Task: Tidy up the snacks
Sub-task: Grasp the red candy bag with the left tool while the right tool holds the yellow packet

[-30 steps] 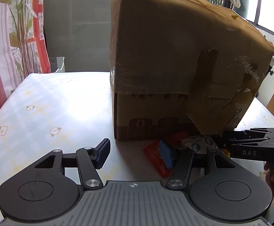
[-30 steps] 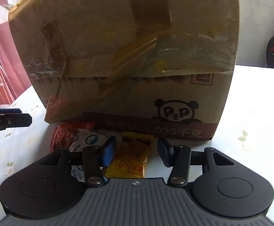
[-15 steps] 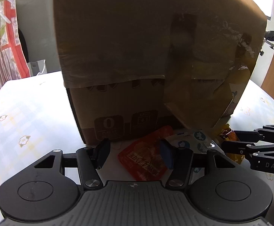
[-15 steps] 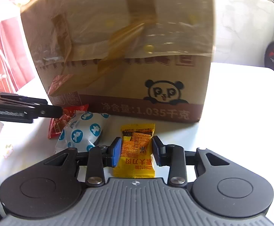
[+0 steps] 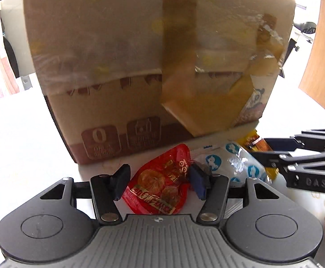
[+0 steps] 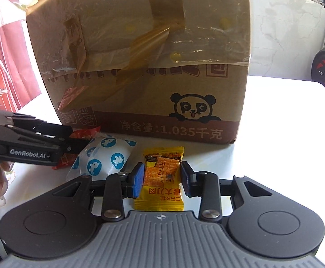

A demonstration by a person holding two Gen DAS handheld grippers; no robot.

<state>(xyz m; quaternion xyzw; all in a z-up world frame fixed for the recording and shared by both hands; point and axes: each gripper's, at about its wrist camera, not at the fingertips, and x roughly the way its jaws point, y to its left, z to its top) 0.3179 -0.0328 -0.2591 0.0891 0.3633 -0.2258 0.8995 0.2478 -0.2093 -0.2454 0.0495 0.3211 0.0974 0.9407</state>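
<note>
Left wrist view: left hand-held gripper (image 5: 158,182) spread around glossy red foil snack pouch (image 5: 160,187) lying flat on white bench (image 5: 23,147); taped brown cardboard box (image 5: 140,67) at twelve o'clock.

Right wrist view: right hand-held gripper (image 6: 162,178) pinching crinkly yellow rectangular snack packet (image 6: 161,178); puffy white blue-printed packet (image 6: 104,158) at ten o'clock.

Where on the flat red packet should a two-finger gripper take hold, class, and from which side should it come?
Grip the red packet across its narrow middle, one pad on each long edge. Come from its near end, angled down, as the left gripper does. It lies flat on the table, with the box behind and the white packet close beside.
</note>
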